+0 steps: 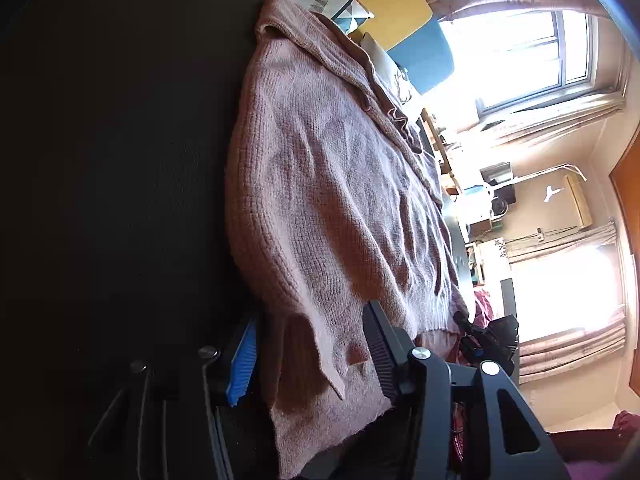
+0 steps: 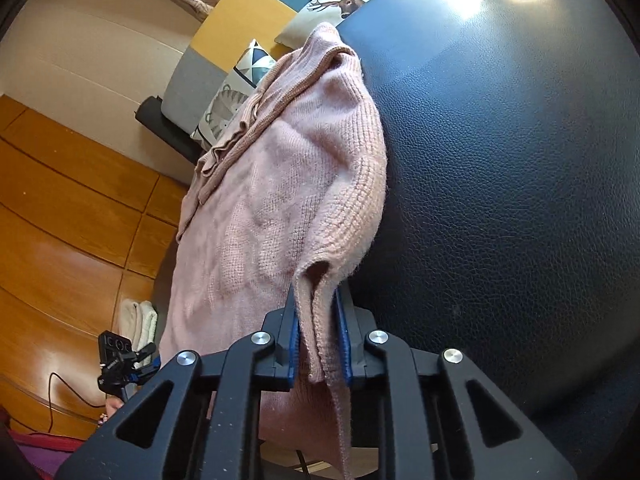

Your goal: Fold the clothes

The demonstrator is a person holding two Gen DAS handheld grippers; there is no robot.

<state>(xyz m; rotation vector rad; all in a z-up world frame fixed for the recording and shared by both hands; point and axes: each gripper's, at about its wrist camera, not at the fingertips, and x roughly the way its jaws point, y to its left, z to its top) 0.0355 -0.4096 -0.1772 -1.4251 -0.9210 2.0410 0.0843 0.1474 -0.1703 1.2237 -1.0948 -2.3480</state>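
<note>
Sweater (image 1: 328,200) lies draped on the black couch (image 2: 520,200). Right gripper (image 2: 320,344) pinches its hem; left gripper (image 1: 308,360) straddles another corner, seemingly not yet clamped. We should lift both evenly, keeping the edge taut.

Right gripper (image 2: 320,344): black linkage frame with blue-padded fingers (image 2: 294,344), jaws drawn close together, clamped on a fold of the pink knit sweater (image 2: 280,200) that passes between the pads and hangs out below them. Left gripper (image 1: 312,360): same build, one blue pad (image 1: 242,364) at one side of the cloth and one dark ribbed finger at the other (wider apart than the right pair), a thick edge of the sweater lying between them; whether they press it cannot be told.
</note>
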